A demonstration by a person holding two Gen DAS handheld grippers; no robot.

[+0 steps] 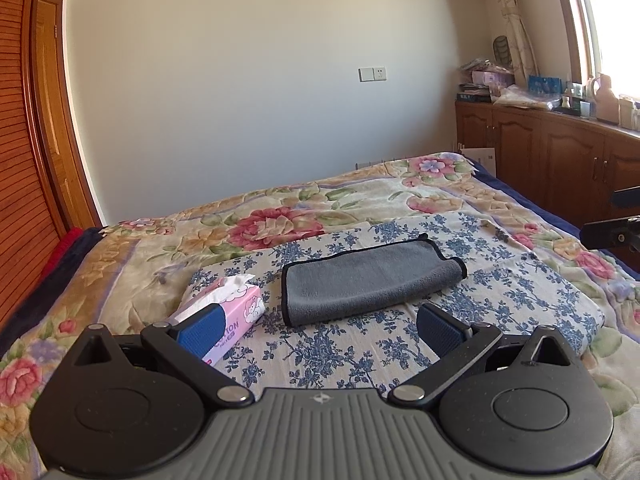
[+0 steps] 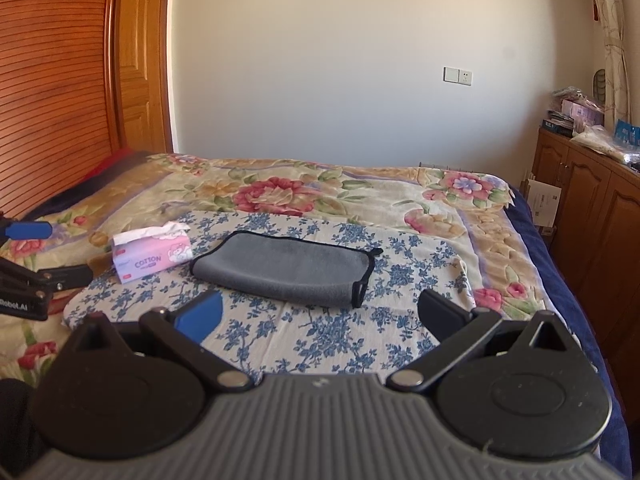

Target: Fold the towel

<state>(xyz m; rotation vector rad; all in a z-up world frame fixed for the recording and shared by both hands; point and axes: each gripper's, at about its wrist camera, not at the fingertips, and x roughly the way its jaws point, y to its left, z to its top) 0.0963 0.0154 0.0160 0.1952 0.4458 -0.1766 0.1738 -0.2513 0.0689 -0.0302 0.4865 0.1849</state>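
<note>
On the bed the folded towel lies untouched — both grippers' jaws spread empty, tissue pack half-hidden.

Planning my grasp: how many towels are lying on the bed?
1: the grey towel, already folded over, lies on the blue-flowered cloth, right of the tissue pack. None other shows.

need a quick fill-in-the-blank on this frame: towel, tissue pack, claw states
1. The grey towel lies already ____ on the blue-flowered cloth.
2. The pink tissue pack sits to the towel's ____.
3. Both the left claw and the right claw are ____, holding nothing.

Missing words: folded; left; open
</note>
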